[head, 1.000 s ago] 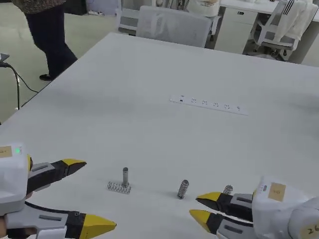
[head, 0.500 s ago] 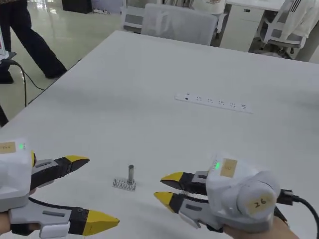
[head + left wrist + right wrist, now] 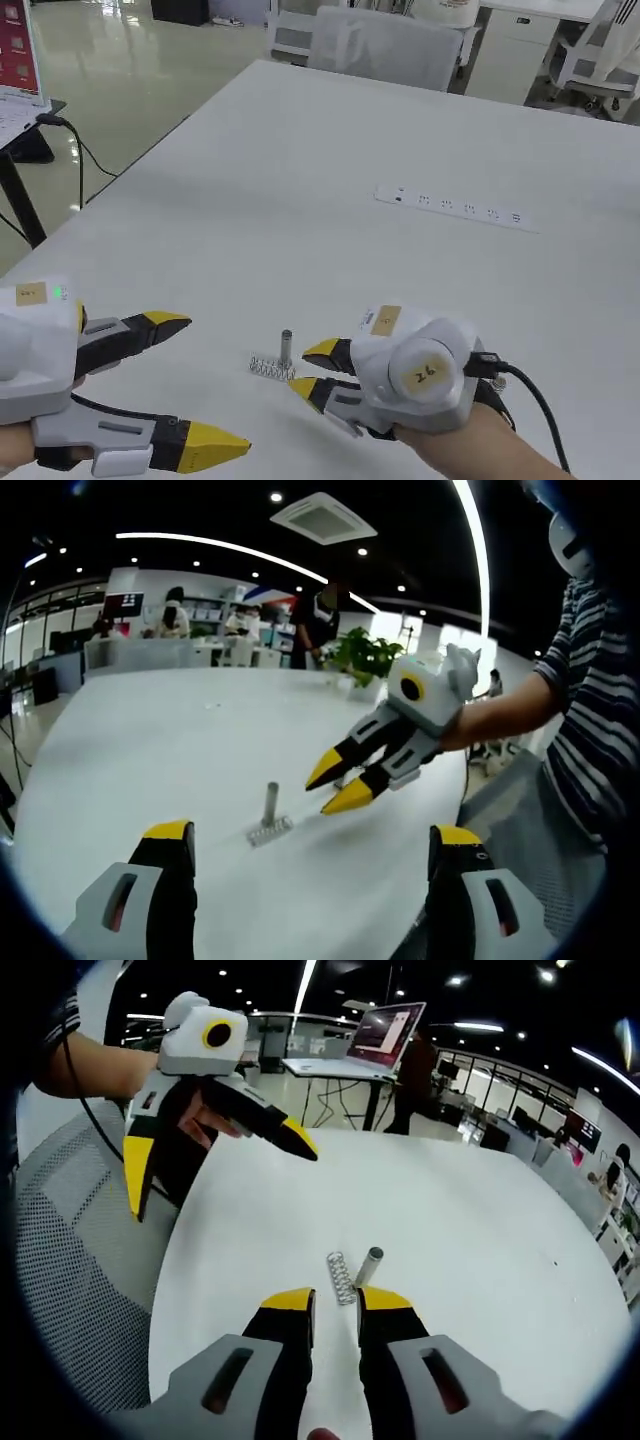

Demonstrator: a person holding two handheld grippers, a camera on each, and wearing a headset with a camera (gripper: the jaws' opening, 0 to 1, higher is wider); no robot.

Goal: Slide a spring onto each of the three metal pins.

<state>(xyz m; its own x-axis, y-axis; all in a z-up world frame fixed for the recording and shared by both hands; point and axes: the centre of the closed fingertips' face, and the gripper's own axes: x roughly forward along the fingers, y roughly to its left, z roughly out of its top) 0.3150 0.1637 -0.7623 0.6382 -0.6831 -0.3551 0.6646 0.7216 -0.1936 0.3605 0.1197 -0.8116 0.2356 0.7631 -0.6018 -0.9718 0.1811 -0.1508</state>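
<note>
Right hand-held gripper [image 3: 312, 368], white-bodied with black jaws tipped in yellow, sits low over the near part of the white desk [image 3: 300, 170]. Its jaws are a little apart with nothing between them. In the right gripper view the right hand-held gripper [image 3: 337, 1300] points at a short grey metal pin [image 3: 370, 1264] and a small coiled wire spring [image 3: 340, 1274]. The spring's near end lies just ahead of the narrow gap between the tips; whether a tip touches it cannot be told. The pin [image 3: 286, 344] stands upright on the desk with no spring on it. The spring [image 3: 270, 367] lies on its side at the pin's foot, stretching to the left of it in the head view.

Left hand-held gripper [image 3: 195, 385] is held at the lower left of the head view, jaws spread wide and empty, apart from the pin. In the left gripper view the left hand-held gripper [image 3: 312, 832] frames the pin [image 3: 270, 800] and the lying spring [image 3: 268, 830]. The right hand-held gripper [image 3: 335, 785] shows just right of the pin, held by an arm in a striped sleeve [image 3: 590, 680]. The right gripper view shows the left hand-held gripper [image 3: 220, 1180] beyond the spring, a hand wrapped round it.

Farther across the desk lies a long white power strip [image 3: 455, 208], well apart from the pin. A grey office chair [image 3: 385, 45] stands at the far edge, and a black cable [image 3: 80, 170] hangs off to the desk's left.
</note>
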